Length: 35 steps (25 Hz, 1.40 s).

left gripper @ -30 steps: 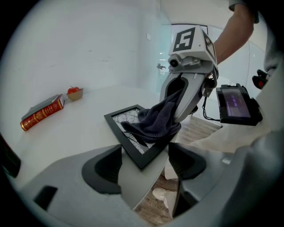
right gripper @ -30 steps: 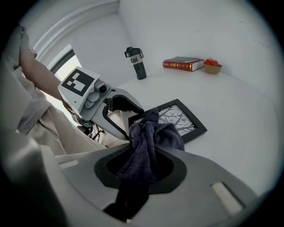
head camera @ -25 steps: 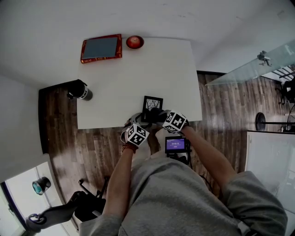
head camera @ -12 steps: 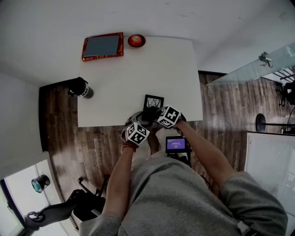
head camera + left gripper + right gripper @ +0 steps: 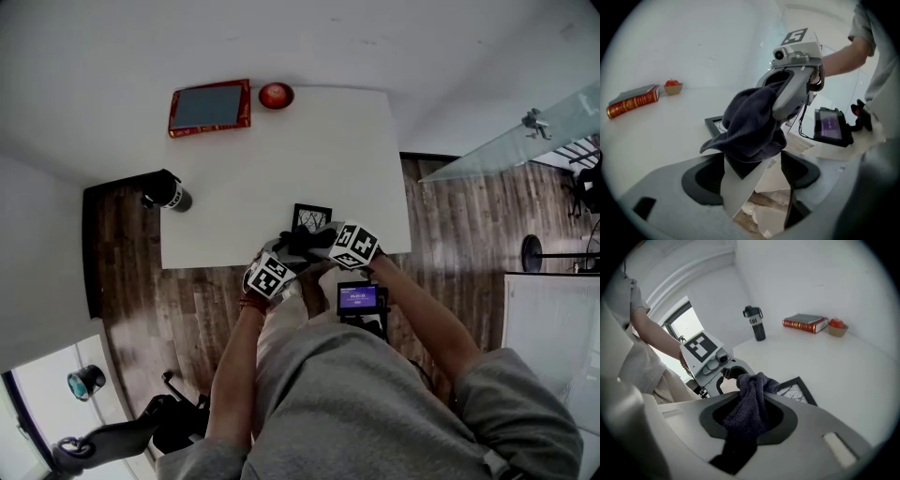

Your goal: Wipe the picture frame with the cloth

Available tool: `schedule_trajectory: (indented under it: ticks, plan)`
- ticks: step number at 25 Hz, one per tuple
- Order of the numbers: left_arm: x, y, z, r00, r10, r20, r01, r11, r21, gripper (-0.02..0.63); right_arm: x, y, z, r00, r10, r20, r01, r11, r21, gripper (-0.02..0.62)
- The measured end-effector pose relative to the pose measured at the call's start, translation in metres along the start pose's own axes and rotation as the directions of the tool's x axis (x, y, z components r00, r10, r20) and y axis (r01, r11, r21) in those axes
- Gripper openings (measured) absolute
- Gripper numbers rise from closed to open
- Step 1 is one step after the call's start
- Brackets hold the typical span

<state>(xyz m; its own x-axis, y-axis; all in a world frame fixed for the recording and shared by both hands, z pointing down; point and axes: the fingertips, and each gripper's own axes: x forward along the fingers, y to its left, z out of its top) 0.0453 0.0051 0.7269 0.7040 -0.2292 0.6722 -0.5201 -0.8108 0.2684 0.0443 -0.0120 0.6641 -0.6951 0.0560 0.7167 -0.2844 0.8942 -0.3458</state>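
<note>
A small black picture frame [image 5: 310, 217] lies flat on the white table [image 5: 281, 159] near its front edge. The dark blue cloth [image 5: 752, 401] is bunched in my right gripper [image 5: 315, 242], which is shut on it and holds it just above the frame's near side. My left gripper [image 5: 757, 165] faces the hanging cloth [image 5: 750, 124] from the left. Its jaws have just been opening and stand wide. The cloth's lower edge hangs at their mouth, and neither pad presses on it. The frame's left edge [image 5: 714, 124] shows beside the cloth.
A red book [image 5: 210, 107] and a small bowl with a red fruit [image 5: 276, 95] sit at the table's far side. A black bottle [image 5: 755, 324] stands by the far left corner. A small lit screen [image 5: 358, 298] hangs at my waist, with wooden floor below the table edge.
The right gripper has risen a little with the cloth in it. The left gripper has turned slightly and stays at the table's front edge.
</note>
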Motion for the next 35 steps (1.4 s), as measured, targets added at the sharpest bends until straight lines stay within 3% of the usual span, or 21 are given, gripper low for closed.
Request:
schedule_trajectory:
  ticks: [3,5,7,9,12,14,18,19,22,24,26,28,30,35]
  plan:
    - [-0.025,-0.005,0.021,0.995,-0.066,0.073,0.069,0.997,-0.039,0.373,-0.037,-0.009,0.036,0.99,-0.063,0.125,0.069,0.997,-0.041,0.094]
    - [-0.046,-0.006,0.045,0.988,-0.064,0.143,0.068,0.997,-0.024,0.369,-0.065,-0.014,0.062,0.968,-0.117,0.223,0.132,0.99,-0.05,0.095]
    - [-0.069,-0.004,0.076,0.974,-0.033,0.224,0.034,0.999,0.003,0.357,-0.094,-0.017,0.088,0.927,-0.178,0.332,0.201,0.979,-0.037,0.095]
    - [-0.094,-0.004,0.115,0.943,-0.02,0.333,0.017,1.0,0.013,0.353,-0.125,-0.018,0.113,0.867,-0.241,0.435,0.27,0.963,-0.006,0.097]
    - [-0.139,-0.008,0.183,0.853,-0.004,0.522,0.003,1.0,0.003,0.333,-0.171,-0.013,0.143,0.761,-0.324,0.562,0.365,0.93,0.043,0.097]
    - [-0.17,-0.007,0.225,0.784,0.036,0.619,-0.053,0.999,0.009,0.306,-0.201,-0.006,0.16,0.684,-0.367,0.63,0.419,0.905,0.072,0.097]
    - [-0.23,-0.013,0.293,0.627,0.081,0.775,-0.158,0.987,0.025,0.259,-0.249,0.01,0.182,0.552,-0.435,0.711,0.522,0.846,0.112,0.098]
    - [-0.241,-0.016,0.304,0.601,0.089,0.794,-0.185,0.982,0.03,0.251,-0.258,0.013,0.185,0.524,-0.45,0.723,0.547,0.829,0.12,0.098]
    - [-0.263,-0.019,0.323,0.552,0.15,0.821,-0.3,0.954,0.028,0.235,-0.277,0.025,0.191,0.441,-0.488,0.753,0.604,0.782,0.153,0.1]
    - [-0.272,-0.02,0.331,0.51,0.216,0.832,-0.406,0.914,0.012,0.211,-0.29,0.028,0.189,0.377,-0.522,0.765,0.636,0.747,0.196,0.1]
    - [-0.269,-0.018,0.328,0.487,0.29,0.824,-0.485,0.874,-0.021,0.195,-0.302,0.026,0.185,0.324,-0.556,0.765,0.664,0.71,0.235,0.1]
    - [-0.265,-0.013,0.318,0.474,0.346,0.81,-0.498,0.864,-0.077,0.184,-0.304,0.024,0.181,0.302,-0.579,0.757,0.689,0.682,0.246,0.1]
    - [-0.264,-0.004,0.306,0.472,0.374,0.798,-0.494,0.862,-0.111,0.176,-0.298,0.026,0.182,0.304,-0.584,0.753,0.709,0.667,0.232,0.1]
    - [-0.259,0.02,0.291,0.478,0.403,0.78,-0.491,0.859,-0.143,0.127,-0.275,0.022,0.186,0.365,-0.558,0.746,0.684,0.704,0.192,0.1]
